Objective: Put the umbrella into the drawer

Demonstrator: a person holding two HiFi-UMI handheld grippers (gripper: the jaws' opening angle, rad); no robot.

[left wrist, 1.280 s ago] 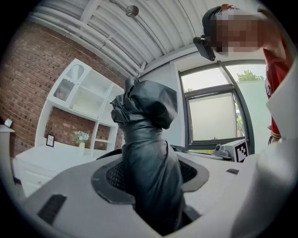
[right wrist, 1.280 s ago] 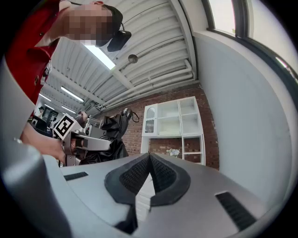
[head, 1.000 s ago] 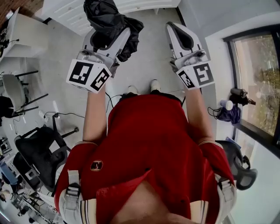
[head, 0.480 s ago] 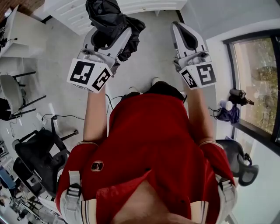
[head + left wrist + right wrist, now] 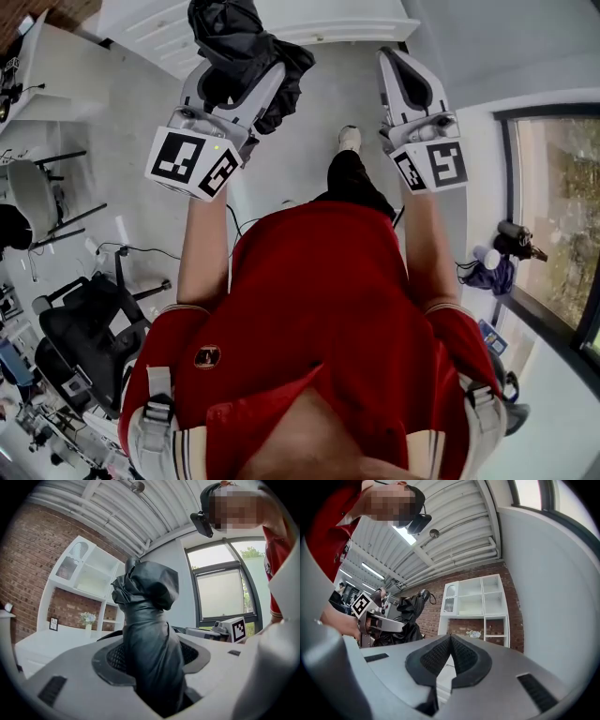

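Note:
The umbrella [image 5: 239, 42] is black, folded and bunched; in the head view it stands up out of my left gripper [image 5: 236, 80], which is shut on its lower part. In the left gripper view the umbrella [image 5: 150, 634] fills the gap between the two pads and rises above them. My right gripper [image 5: 405, 75] is held level to the right of it; its pads meet with nothing between them [image 5: 450, 641]. A white cabinet [image 5: 281, 11] lies ahead at the top edge; I cannot make out a drawer.
A white shelf unit [image 5: 476, 606] stands against a brick wall ahead. Black office chairs [image 5: 84, 328] and a white desk [image 5: 47, 75] are at the left. A window [image 5: 553, 216] and a bundle of things [image 5: 492, 262] lie at the right. The person's foot [image 5: 349, 139] is stepping forward.
The person has stepped forward, one leg swinging out ahead. Both grippers and the umbrella have come nearer the white cabinet. Neither gripper's jaws have changed.

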